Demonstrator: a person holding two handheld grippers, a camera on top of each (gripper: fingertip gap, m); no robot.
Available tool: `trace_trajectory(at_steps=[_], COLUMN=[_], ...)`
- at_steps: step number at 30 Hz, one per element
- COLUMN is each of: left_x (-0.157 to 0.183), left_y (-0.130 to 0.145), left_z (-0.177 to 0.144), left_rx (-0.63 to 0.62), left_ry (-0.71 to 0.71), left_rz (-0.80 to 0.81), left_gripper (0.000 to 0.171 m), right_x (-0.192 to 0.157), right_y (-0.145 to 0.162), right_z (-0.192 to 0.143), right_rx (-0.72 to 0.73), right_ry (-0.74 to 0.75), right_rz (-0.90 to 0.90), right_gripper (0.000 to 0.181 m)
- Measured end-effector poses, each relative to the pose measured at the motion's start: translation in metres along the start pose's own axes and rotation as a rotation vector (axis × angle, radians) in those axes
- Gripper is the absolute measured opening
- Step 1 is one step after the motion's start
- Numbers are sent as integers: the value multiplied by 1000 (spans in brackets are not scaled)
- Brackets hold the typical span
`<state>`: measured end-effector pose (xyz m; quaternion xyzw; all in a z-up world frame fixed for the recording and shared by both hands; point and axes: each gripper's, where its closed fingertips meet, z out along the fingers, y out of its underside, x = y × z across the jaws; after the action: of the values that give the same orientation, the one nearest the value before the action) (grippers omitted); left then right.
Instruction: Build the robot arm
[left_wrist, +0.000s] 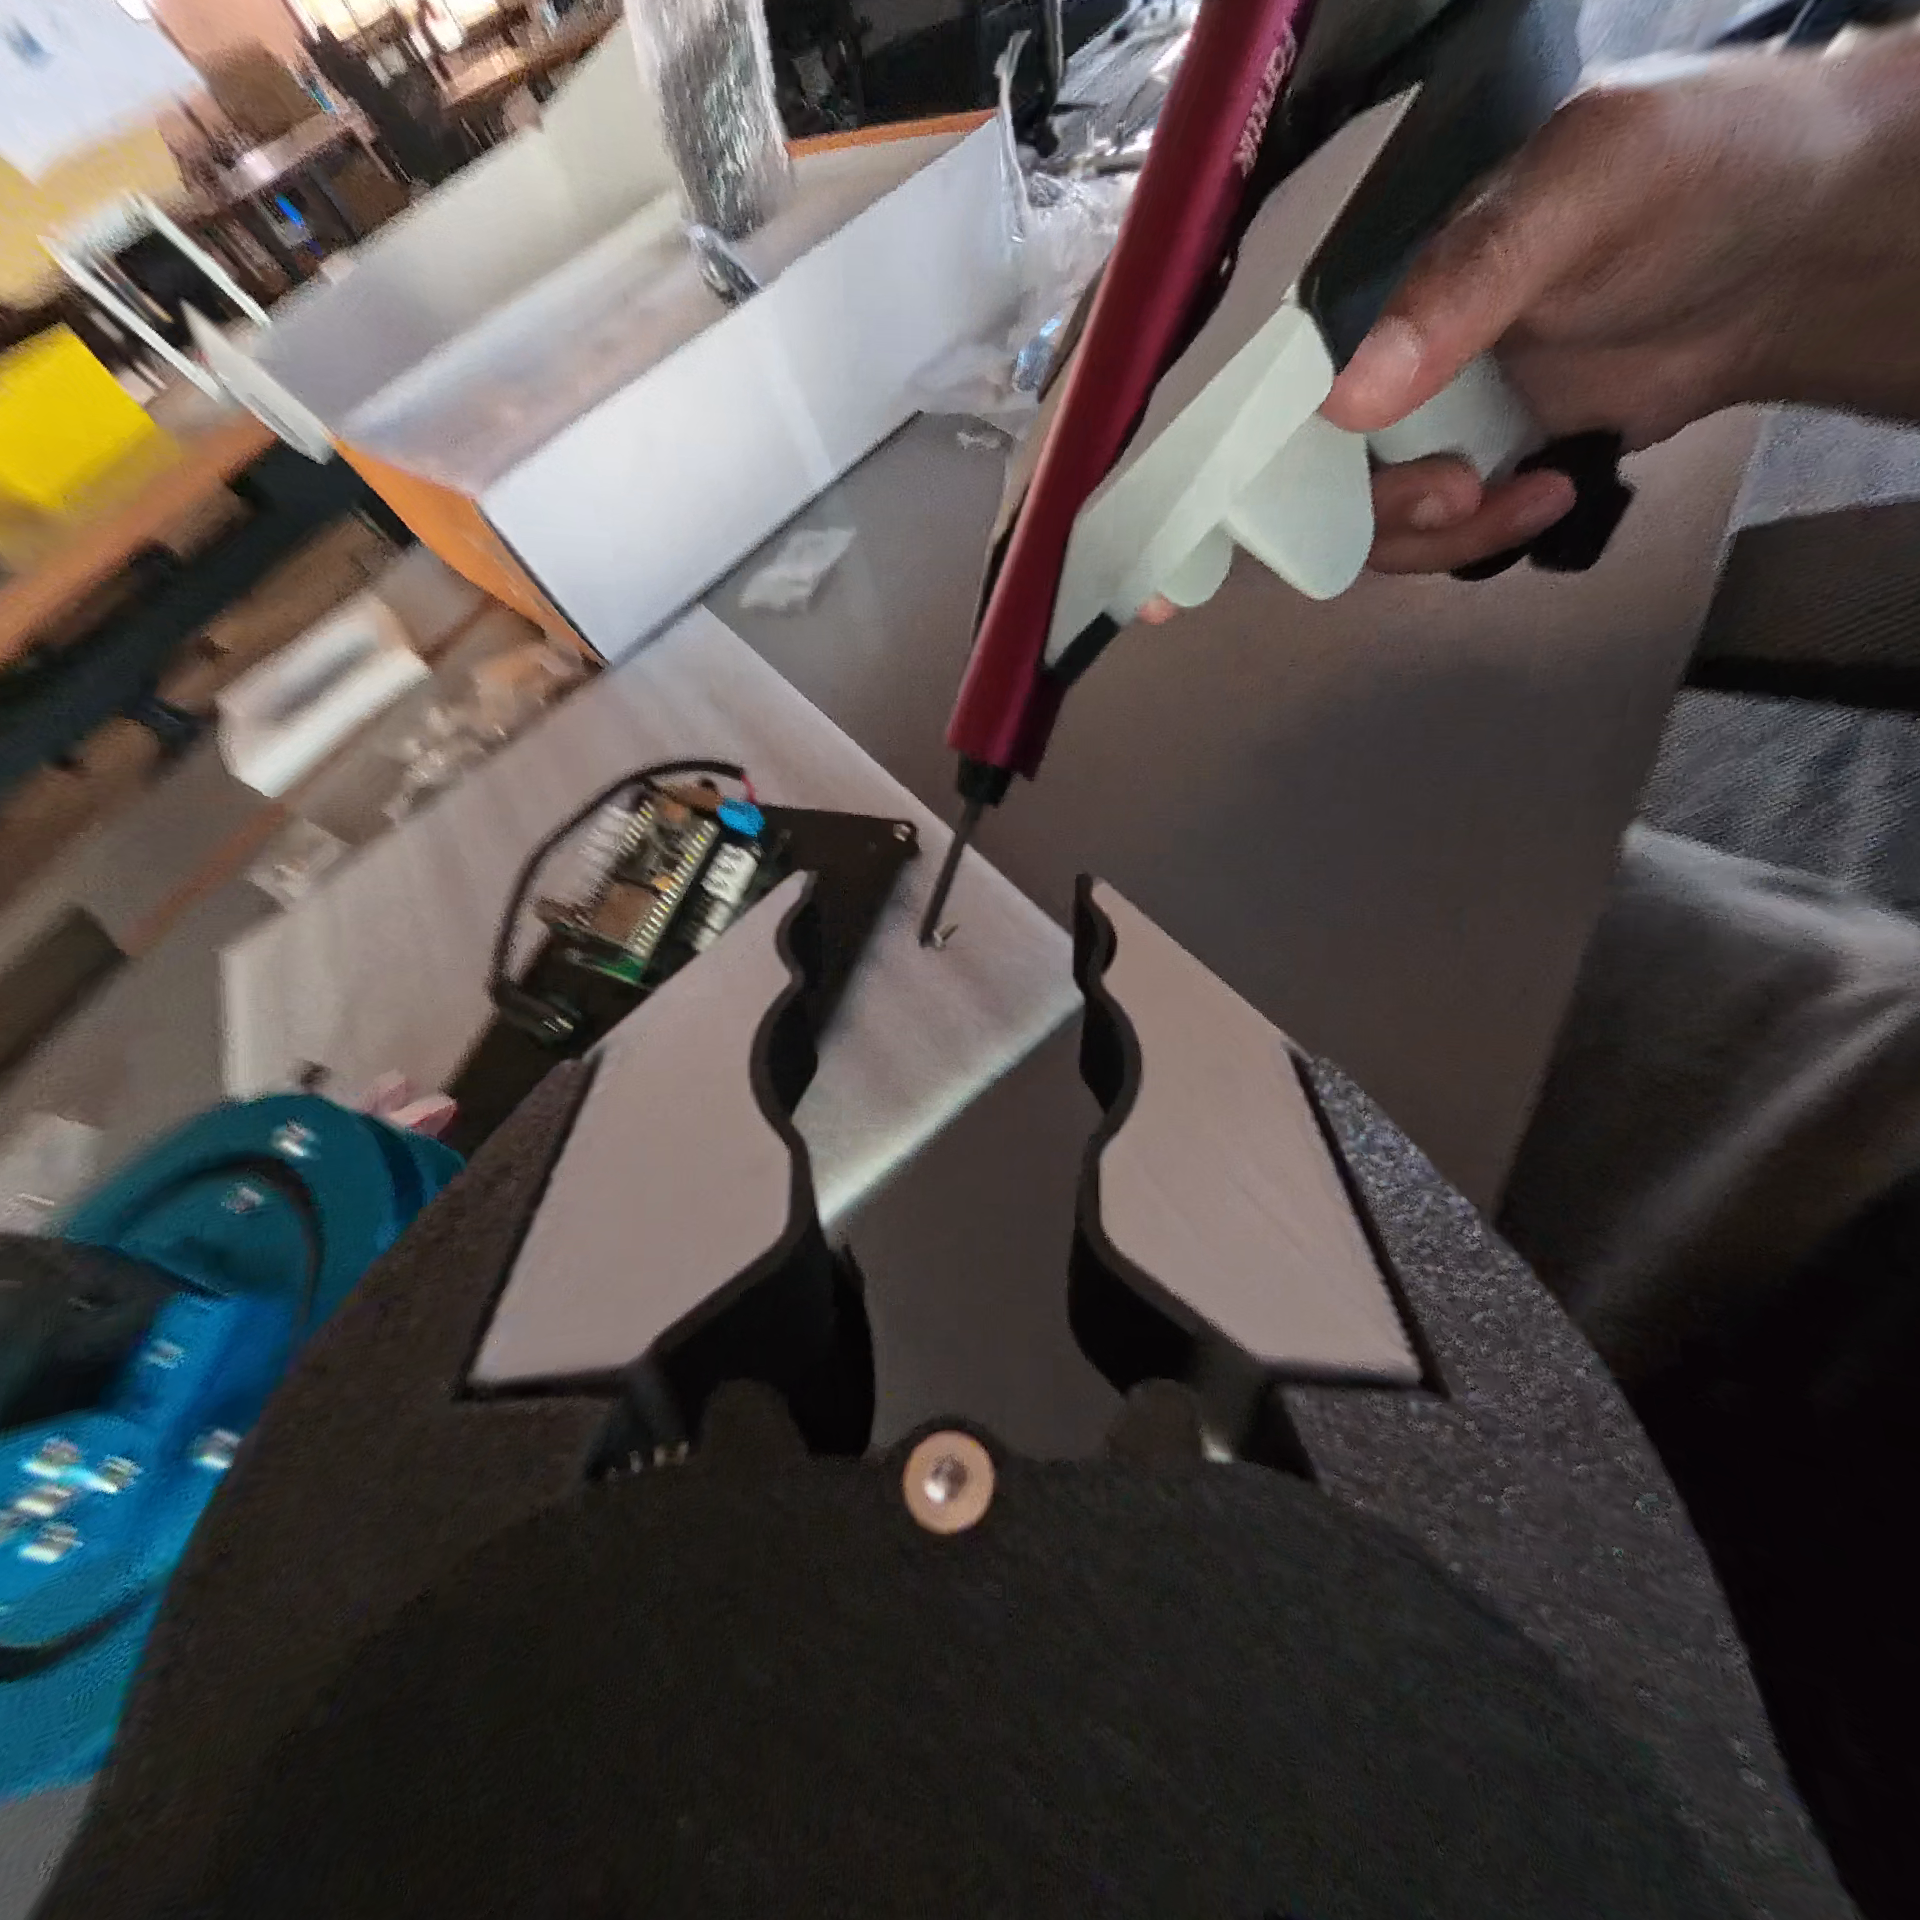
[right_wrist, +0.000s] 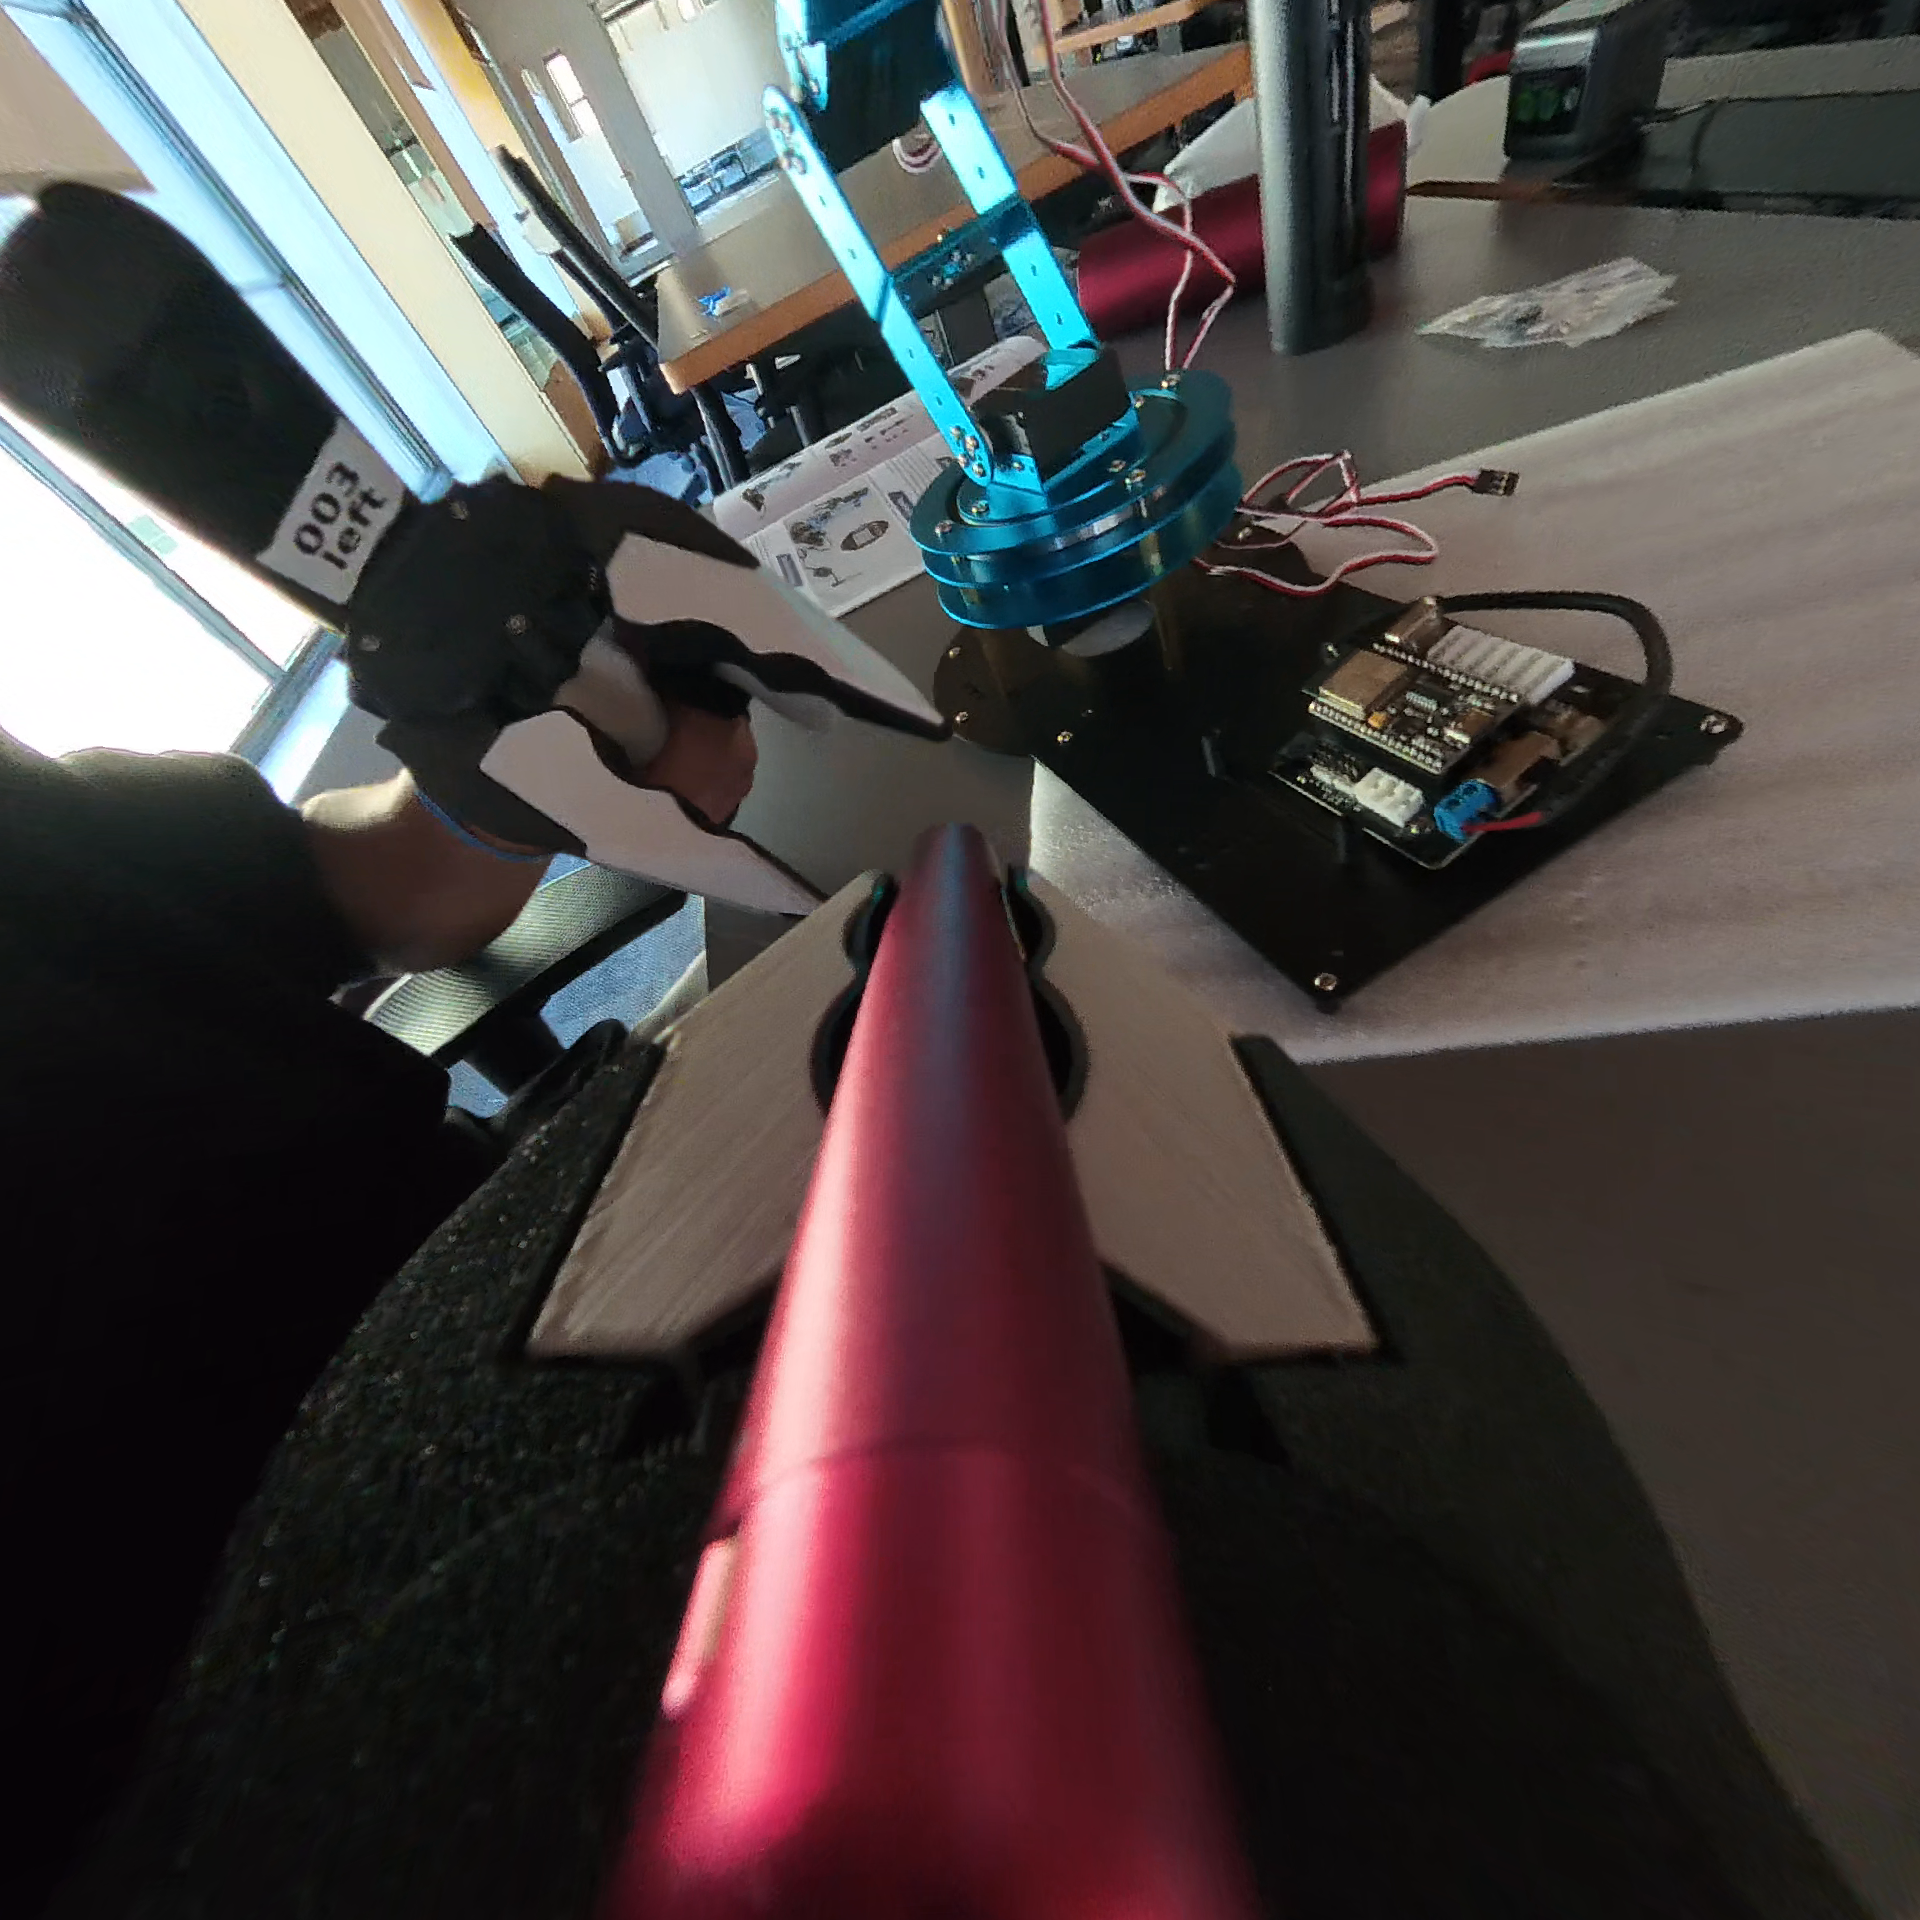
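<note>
A red electric screwdriver (right_wrist: 940, 1351) is clamped between the fingers of the right gripper (right_wrist: 940, 914) along the centre of the right wrist frame. In the left wrist view its bit is set on a small screw (left_wrist: 935, 938) lying on the white foam sheet (left_wrist: 935, 1049), just beside the corner of the black base plate (left_wrist: 852, 862). The left gripper (left_wrist: 940, 904) is seen wide open and empty, just short of the screw. A circuit board (right_wrist: 1423, 717) and a blue robot-arm turntable (right_wrist: 1081, 520) are carried by the plate on the table (right_wrist: 1558, 1299).
</note>
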<state>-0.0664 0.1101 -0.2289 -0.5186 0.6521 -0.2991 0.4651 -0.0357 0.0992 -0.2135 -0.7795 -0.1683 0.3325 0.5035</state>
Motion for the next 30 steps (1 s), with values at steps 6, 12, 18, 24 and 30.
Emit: trace_trajectory(at_steps=[6, 12, 18, 24, 30], left_x=[-1, -14, -19, -20, -21], left_y=[-17, -24, -19, -15, -10], left_z=[25, 32, 39, 43, 46], left_rx=[5, 35, 25, 27, 23], left_ry=[-174, -372, -436, -442, -433], left_rz=[358, 548, 601, 575, 547], left_gripper=[44, 22, 21, 21, 20], right_x=[-13, -6, 4, 9, 13], right_y=[-5, -11, -8, -5, -3], right_z=[12, 13, 15, 17, 19], right_rx=[27, 73, 80, 85, 49], right_ry=[97, 214, 229, 245, 241], right_rz=[-367, -519, -530, -558, -481], right_gripper=[21, 20, 20, 20, 20])
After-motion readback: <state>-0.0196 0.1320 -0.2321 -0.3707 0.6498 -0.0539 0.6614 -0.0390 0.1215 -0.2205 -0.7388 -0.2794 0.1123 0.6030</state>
